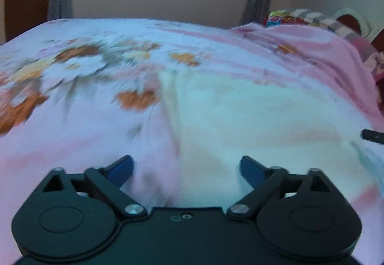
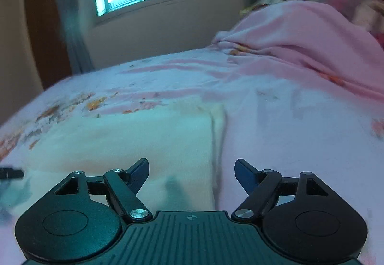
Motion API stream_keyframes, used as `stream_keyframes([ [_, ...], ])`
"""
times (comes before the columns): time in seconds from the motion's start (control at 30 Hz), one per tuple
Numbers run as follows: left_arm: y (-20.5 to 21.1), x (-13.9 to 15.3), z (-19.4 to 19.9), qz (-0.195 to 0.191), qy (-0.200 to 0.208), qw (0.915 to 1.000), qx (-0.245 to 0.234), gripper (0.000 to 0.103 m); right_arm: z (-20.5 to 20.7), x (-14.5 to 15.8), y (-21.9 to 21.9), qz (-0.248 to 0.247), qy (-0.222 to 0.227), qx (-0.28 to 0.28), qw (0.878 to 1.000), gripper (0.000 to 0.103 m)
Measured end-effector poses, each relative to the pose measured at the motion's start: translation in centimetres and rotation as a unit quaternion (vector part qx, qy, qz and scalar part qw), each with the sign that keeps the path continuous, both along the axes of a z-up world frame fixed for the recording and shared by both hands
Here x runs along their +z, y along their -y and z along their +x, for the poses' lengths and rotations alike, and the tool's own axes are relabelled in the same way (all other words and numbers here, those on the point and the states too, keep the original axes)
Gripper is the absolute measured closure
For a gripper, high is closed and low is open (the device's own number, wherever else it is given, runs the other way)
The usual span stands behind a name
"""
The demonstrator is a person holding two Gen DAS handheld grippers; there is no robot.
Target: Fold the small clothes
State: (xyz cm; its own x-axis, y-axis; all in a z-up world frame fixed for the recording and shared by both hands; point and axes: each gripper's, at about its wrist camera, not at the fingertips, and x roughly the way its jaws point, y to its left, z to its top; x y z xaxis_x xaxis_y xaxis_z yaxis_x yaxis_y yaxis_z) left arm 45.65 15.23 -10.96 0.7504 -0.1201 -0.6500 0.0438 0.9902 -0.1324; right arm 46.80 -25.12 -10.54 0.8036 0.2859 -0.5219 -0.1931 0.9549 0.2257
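Left gripper reads wide open w/ nothing held; right gripper same, I see. Pale cream cloth lies flat on floral bedsheet, under both grippers.

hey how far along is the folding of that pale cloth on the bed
The pale cloth lies flat on the flowered sheet with straight edges and a doubled strip along one side, so at least one fold looks made. Nothing is in hand: the left claw and right claw are both open, one over each side edge of the cloth. Any further folds are probably still left, though blur hides its exact shape.
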Motion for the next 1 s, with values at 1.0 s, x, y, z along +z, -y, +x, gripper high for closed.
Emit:
stream_keyframes([
  [1.0, -2.5, -0.5, 1.7, -0.1, -0.004, 0.9949, -0.015, 0.008, -2.0, 0.2, 0.8, 0.027, 0.008, -0.017, 0.999, 0.023],
])
